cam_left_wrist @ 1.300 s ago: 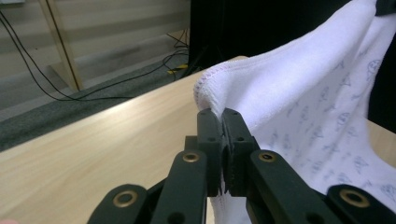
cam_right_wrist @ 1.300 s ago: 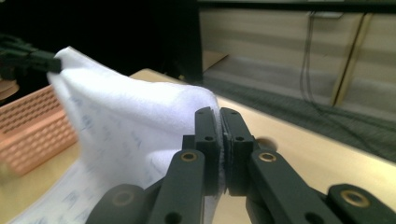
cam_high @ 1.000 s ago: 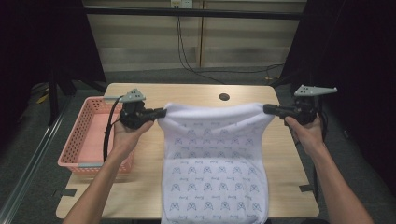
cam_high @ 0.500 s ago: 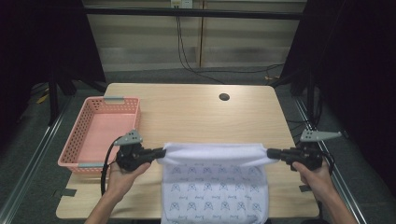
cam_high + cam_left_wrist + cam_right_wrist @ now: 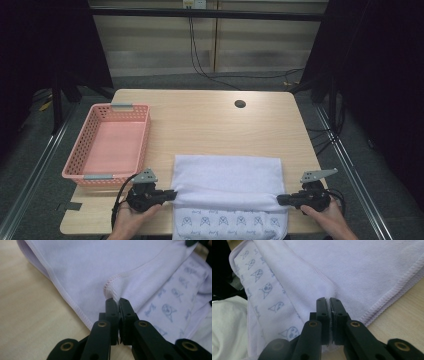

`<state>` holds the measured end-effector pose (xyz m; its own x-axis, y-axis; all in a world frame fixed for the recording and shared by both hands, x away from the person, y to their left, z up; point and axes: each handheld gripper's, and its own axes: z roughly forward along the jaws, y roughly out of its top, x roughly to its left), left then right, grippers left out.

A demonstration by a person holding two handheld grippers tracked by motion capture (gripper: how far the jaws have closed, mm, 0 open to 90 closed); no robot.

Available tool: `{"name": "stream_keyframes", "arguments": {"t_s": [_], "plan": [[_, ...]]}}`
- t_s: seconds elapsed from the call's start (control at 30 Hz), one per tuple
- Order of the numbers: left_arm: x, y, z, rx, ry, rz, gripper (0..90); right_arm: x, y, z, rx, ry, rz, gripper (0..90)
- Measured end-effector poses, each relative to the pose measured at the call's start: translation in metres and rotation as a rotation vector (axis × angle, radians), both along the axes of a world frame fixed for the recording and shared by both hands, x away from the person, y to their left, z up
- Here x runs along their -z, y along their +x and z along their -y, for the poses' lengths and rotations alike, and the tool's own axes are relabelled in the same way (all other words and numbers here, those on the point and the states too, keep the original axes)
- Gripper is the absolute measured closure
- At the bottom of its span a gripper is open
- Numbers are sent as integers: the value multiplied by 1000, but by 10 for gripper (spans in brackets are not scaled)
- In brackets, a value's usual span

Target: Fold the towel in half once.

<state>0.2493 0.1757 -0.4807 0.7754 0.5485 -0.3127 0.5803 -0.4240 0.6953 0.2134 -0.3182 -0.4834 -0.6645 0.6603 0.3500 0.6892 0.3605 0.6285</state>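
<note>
A pale lilac towel (image 5: 227, 181) with a printed face pattern lies folded over itself at the table's near edge, its printed side hanging off the front. My left gripper (image 5: 171, 195) is shut on the towel's left corner, and its jaws pinch a stitched hem (image 5: 111, 287). My right gripper (image 5: 280, 200) is shut on the towel's right corner, jaws clamped on the folded edge (image 5: 329, 293). Both grippers sit low, close to the tabletop, with a hand behind each.
A pink plastic basket (image 5: 111, 142) stands empty at the table's left. A dark round hole (image 5: 240, 104) marks the far middle of the wooden table (image 5: 210, 125). Metal rails and cables run on the floor around it.
Both grippers have come down and toward the near edge with the towel's corners, laying the upper half over the lower half. The towel was held up and spread; now it lies folded.
</note>
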Motion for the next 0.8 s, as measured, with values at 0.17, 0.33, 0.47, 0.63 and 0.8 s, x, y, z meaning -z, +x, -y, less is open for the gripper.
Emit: {"name": "stream_keyframes", "arguments": {"t_s": [0.17, 0.33, 0.47, 0.63, 0.8], "plan": [[3, -5, 9, 56, 42, -10, 873, 2, -1, -2, -4, -41, -14, 872], [12, 6, 16, 54, 81, -42, 873, 7, 3, -4, -5, -63, -40, 873], [13, 16, 16, 3, 93, -10, 878, 9, 6, -1, 11, -58, -38, 872], [15, 24, 16, -15, 77, -17, 878, 11, 16, 2, 37, -38, -53, 873], [15, 29, 18, -37, 91, 6, 878, 12, 24, 3, 56, -35, -47, 872]]}}
